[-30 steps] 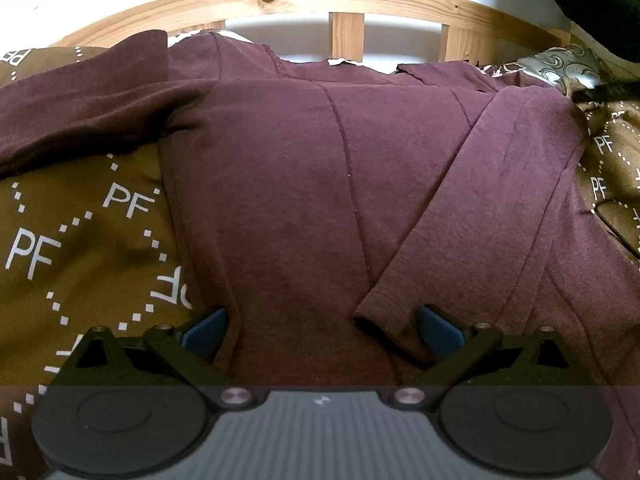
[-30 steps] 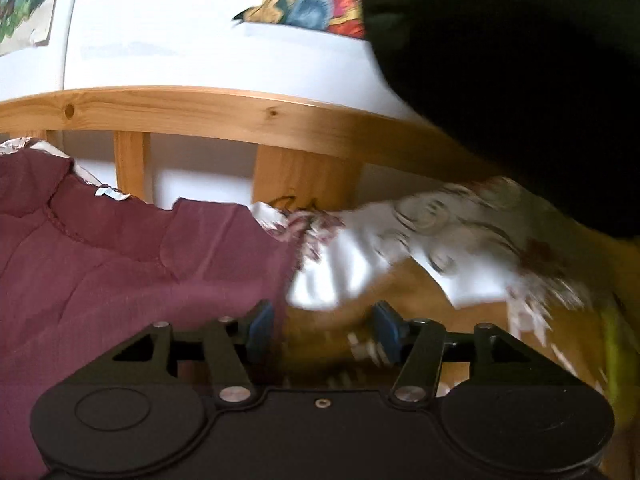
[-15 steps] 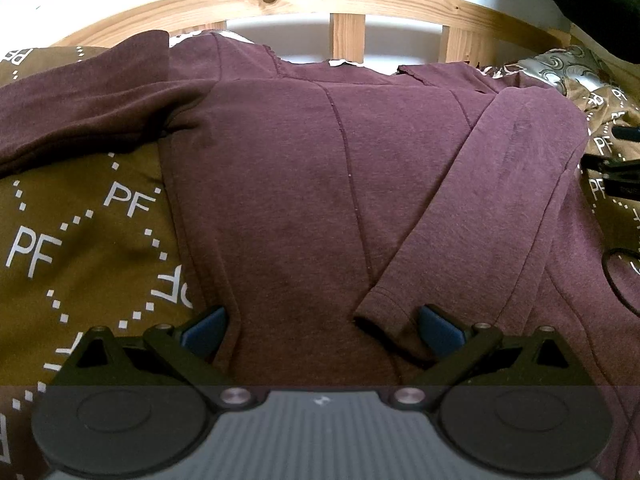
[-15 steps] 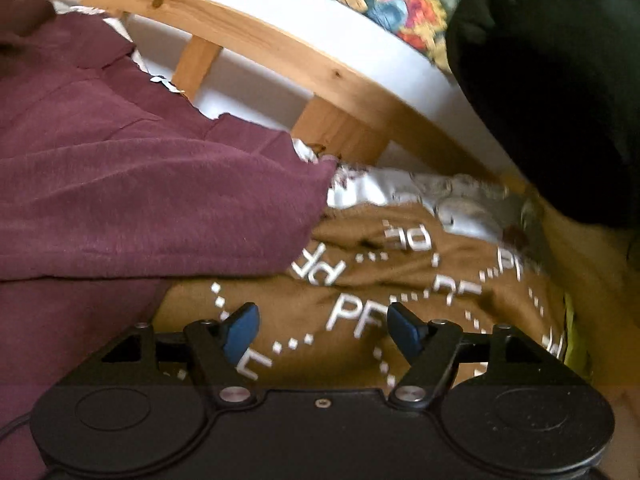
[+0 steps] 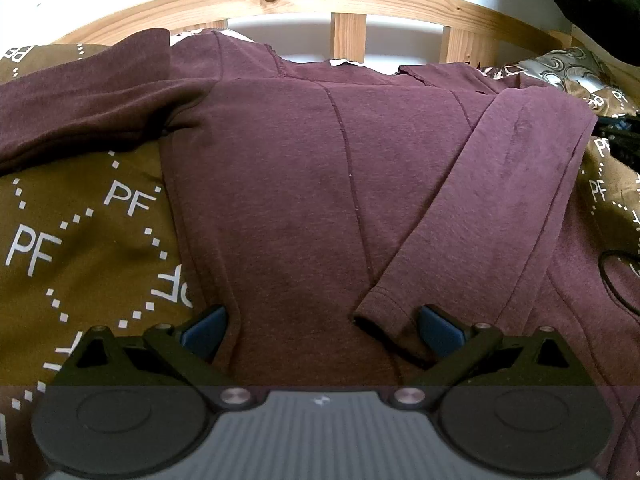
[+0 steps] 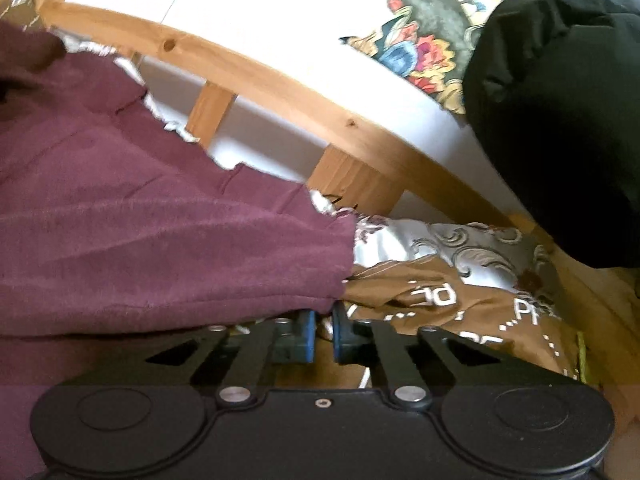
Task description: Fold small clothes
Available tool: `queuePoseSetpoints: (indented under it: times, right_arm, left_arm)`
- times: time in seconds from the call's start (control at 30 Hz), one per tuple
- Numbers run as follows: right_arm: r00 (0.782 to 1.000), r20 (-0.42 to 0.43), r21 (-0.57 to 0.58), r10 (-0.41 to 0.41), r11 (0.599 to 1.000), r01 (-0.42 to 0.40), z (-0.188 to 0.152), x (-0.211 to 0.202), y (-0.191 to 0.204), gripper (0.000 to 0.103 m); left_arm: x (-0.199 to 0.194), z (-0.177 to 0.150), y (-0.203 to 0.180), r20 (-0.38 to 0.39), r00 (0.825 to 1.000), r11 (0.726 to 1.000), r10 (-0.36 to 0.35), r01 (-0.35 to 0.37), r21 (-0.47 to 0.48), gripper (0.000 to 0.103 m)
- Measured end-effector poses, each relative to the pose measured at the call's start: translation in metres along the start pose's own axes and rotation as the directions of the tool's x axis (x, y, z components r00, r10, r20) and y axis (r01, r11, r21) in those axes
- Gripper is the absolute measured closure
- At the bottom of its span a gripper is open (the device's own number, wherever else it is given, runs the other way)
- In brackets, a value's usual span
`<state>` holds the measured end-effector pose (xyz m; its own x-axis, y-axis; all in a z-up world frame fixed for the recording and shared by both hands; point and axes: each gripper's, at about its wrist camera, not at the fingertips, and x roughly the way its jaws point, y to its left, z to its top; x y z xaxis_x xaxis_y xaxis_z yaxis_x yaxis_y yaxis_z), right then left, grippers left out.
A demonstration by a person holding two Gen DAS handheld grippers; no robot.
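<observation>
A maroon long-sleeved top point(image 5: 304, 184) lies flat on a brown bedspread. Its right sleeve point(image 5: 472, 216) is folded diagonally across the body, the cuff near the hem; its left sleeve point(image 5: 80, 112) stretches out to the left. My left gripper point(image 5: 320, 332) is open over the hem, fingertips either side of the body, holding nothing. In the right wrist view the top's folded right shoulder edge point(image 6: 200, 248) fills the left side. My right gripper point(image 6: 323, 336) has its jaws nearly together at that edge; whether cloth lies between the pads is hidden.
The brown bedspread point(image 5: 80, 240) carries white "PF" lettering. A wooden slatted bed rail point(image 5: 348, 12) runs along the back. A black bulky cloth point(image 6: 560, 120) hangs at the right. A patterned grey-white pillow point(image 6: 460, 248) lies by the rail. A thin black cable point(image 5: 616, 276) loops at the right.
My right gripper moved in towards the top's right shoulder edge and its jaws closed from wide open to nearly together. My left gripper and the top stayed still.
</observation>
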<state>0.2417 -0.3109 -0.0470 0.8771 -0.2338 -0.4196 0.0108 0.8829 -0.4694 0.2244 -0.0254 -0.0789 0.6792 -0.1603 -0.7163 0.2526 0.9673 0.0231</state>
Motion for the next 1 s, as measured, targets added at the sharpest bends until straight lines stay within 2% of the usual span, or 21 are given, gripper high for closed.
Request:
queuePoseSetpoints:
  times: [0.17, 0.33, 0.4, 0.43, 0.53, 0.57, 0.6, 0.7, 0.83, 0.9, 1.0]
  right_arm:
    - [1.000, -0.024, 0.072, 0.005, 0.997, -0.004, 0.001, 0.000, -0.010, 0.098]
    - [0.996, -0.088, 0.094, 0.030, 0.995, -0.022, -0.008, 0.007, -0.011, 0.101]
    - [0.994, -0.107, 0.096, 0.010, 0.995, 0.000, -0.011, 0.006, -0.010, 0.085]
    - [0.994, -0.112, 0.099, 0.009, 0.995, 0.002, -0.014, 0.005, -0.010, 0.082]
    - [0.993, -0.118, 0.114, -0.003, 0.993, 0.017, -0.017, 0.000, -0.010, 0.065]
    - [0.994, -0.113, 0.122, -0.008, 0.992, 0.022, -0.017, -0.002, -0.011, 0.056]
    - [0.994, -0.104, 0.129, -0.022, 0.991, 0.035, -0.016, -0.004, -0.011, 0.048]
    - [0.993, -0.080, 0.128, -0.089, 0.987, 0.099, -0.010, -0.008, -0.012, 0.031]
    - [0.983, -0.066, 0.136, -0.169, 0.975, 0.177, -0.001, -0.010, -0.013, 0.021]
    - [0.983, -0.038, 0.151, -0.181, 0.971, 0.185, 0.004, -0.011, -0.014, 0.014]
    - [0.984, -0.012, 0.145, -0.176, 0.974, 0.176, 0.011, -0.010, -0.010, 0.011]
  left_arm:
    - [0.000, 0.000, 0.000, 0.000, 1.000, 1.000, 0.000, 0.000, 0.000, 0.000]
    - [0.000, 0.001, 0.001, -0.002, 1.000, 1.000, -0.001, 0.001, -0.003, 0.000]
    - [0.000, 0.001, 0.001, -0.003, 1.000, 1.000, -0.002, 0.002, -0.003, 0.000]
    - [0.000, 0.001, 0.001, -0.002, 1.000, 1.000, -0.002, 0.002, -0.004, 0.000]
    - [0.000, 0.000, 0.001, -0.002, 1.000, 1.000, -0.001, 0.001, -0.003, 0.000]
    - [0.000, 0.000, 0.001, -0.002, 1.000, 1.000, -0.002, 0.002, -0.003, 0.000]
    - [0.000, 0.000, 0.001, -0.003, 1.000, 1.000, -0.002, 0.002, -0.003, 0.000]
    - [0.000, 0.000, 0.001, -0.003, 1.000, 1.000, -0.002, 0.002, -0.003, 0.000]
    - [0.000, 0.000, 0.001, -0.004, 1.000, 1.000, -0.002, 0.002, -0.004, 0.000]
    - [0.000, 0.001, 0.001, -0.006, 1.000, 1.000, -0.003, 0.003, -0.005, 0.000]
    - [0.000, 0.001, 0.002, -0.008, 1.000, 1.000, -0.004, 0.004, -0.005, 0.000]
